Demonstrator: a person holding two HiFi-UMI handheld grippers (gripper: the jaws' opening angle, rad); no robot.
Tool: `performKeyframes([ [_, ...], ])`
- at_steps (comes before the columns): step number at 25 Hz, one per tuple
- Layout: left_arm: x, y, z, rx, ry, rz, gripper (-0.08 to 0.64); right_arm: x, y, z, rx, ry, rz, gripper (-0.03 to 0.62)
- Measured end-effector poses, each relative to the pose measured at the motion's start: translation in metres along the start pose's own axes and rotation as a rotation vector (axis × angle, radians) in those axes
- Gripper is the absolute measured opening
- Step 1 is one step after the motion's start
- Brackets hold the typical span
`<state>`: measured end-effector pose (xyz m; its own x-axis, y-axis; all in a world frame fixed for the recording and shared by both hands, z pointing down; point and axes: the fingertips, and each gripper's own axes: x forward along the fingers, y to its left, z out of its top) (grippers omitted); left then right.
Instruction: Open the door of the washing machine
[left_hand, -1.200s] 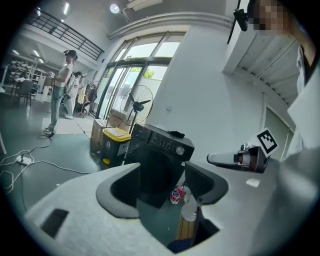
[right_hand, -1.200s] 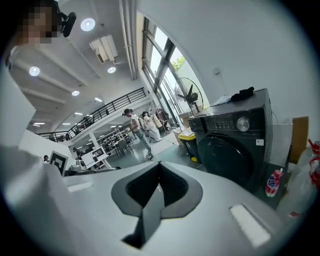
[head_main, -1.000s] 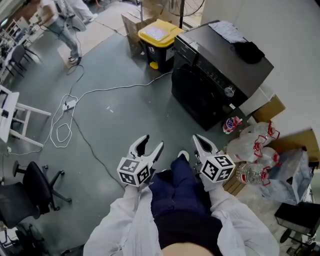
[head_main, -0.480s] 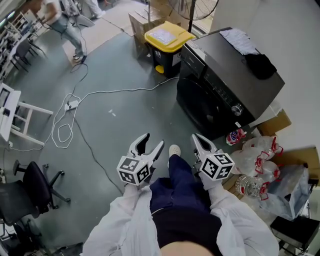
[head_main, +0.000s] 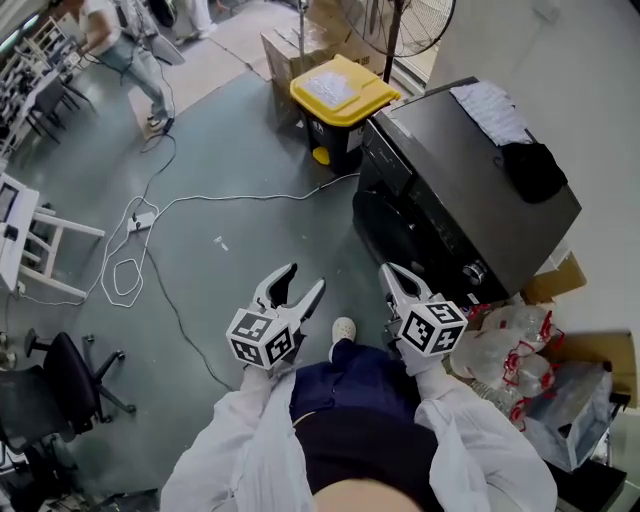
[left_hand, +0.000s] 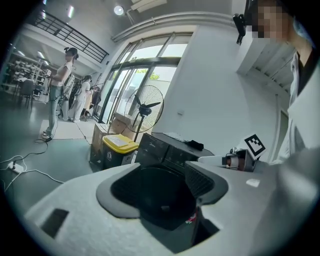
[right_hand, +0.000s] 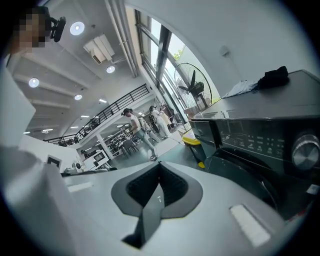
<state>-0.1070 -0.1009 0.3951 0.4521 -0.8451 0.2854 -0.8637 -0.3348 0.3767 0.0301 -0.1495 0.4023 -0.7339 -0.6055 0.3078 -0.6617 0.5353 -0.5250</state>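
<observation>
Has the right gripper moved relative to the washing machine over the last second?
Yes. In the head view the right gripper has come forward towards the washing machine; its dial, earlier well ahead, is now level with the gripper.

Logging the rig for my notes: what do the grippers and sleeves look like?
The left gripper and right gripper have pale grey jaws with dark ribbed pads; each carries a white cube with black square markers. The sleeves are white.

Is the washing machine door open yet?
Shut. The door lies flush against the front of the washing machine, with no gap showing.
</observation>
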Motion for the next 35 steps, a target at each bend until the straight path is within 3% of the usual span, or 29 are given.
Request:
performKeyframes([
  [11,0.053,0.018,0.016,-0.003,0.008,-0.014,0.265,0.038,-0.029,0.021,0.006,0.028,0.009,0.008],
  [19,0.093,0.041,0.025,0.0,0.053,-0.085,0.265,0.074,-0.047,0.025,0.039,0.038,-0.038,0.008],
  [29,0.174,0.124,0.055,0.032,0.198,-0.276,0.266,0.154,-0.082,0.047,0.135,-0.01,-0.235,0.008],
  [35,0.23,0.153,0.072,0.134,0.332,-0.457,0.265,0.199,-0.097,0.062,0.215,-0.056,-0.358,0.008],
])
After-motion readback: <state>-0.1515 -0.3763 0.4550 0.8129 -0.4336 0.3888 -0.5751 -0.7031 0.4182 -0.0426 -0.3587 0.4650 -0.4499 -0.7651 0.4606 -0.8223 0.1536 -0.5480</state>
